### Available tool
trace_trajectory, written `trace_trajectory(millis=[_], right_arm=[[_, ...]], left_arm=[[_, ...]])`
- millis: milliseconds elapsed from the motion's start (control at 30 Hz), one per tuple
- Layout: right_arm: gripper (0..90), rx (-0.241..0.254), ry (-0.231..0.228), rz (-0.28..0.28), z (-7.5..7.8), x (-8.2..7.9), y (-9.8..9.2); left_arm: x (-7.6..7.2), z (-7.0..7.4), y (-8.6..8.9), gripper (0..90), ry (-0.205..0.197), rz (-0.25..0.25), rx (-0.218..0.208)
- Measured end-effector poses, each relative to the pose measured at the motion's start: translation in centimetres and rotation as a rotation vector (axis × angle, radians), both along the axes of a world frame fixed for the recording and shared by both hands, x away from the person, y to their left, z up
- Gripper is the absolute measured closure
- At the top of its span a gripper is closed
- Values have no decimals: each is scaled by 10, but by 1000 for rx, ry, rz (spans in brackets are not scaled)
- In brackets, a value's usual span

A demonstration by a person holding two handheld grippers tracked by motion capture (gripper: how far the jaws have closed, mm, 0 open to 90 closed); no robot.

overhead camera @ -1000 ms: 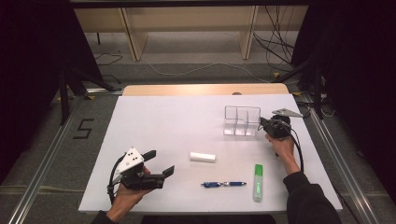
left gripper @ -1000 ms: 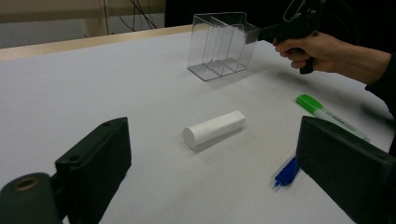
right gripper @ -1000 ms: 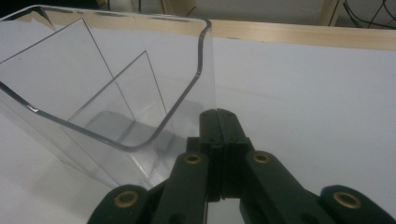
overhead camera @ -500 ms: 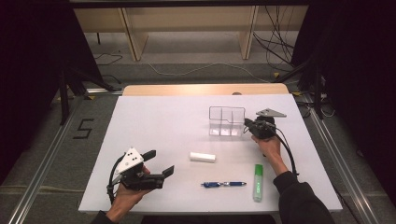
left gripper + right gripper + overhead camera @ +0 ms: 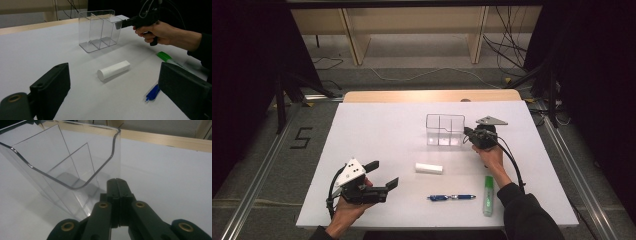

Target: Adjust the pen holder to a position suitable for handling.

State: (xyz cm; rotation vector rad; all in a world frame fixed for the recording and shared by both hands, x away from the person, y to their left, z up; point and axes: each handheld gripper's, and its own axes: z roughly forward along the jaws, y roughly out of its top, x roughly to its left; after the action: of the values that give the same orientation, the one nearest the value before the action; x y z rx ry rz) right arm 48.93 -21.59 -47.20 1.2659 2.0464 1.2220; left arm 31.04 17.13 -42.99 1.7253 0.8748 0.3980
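Right gripper (image 5: 468,133) at about 2 o'clock from table centre, jaws pressed together on the end wall of the clear organizer (image 5: 445,130); in the right gripper view the jaws (image 5: 117,185) meet with the wall edge between them. Organizer stands upright just past table centre toward 12 o'clock, three compartments, all bare. Left gripper (image 5: 384,175) at 8 o'clock near the front-left corner, held off the white table (image 5: 377,135), jaws wide apart, nothing between them. White cylinder (image 5: 429,168) lies flat near centre, at 6 o'clock from the organizer. Blue pen (image 5: 452,197) at 6 o'clock near the front edge. Green marker (image 5: 488,195) just right of the pen, beside the right forearm.
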Motion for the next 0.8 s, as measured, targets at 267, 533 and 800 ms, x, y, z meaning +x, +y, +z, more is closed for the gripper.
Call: trace_trajectory(millis=[267, 533, 800], right_arm=[[900, -1, 4, 20, -3, 3, 11], [900, 11, 10, 21, -4, 3, 13], [900, 12, 12, 29, -1, 8, 24]], left_arm=[[0, 0, 1, 102, 0, -1, 1], [0, -1, 0, 102, 3, 0, -1], [1, -1, 1, 102, 7, 4, -4]])
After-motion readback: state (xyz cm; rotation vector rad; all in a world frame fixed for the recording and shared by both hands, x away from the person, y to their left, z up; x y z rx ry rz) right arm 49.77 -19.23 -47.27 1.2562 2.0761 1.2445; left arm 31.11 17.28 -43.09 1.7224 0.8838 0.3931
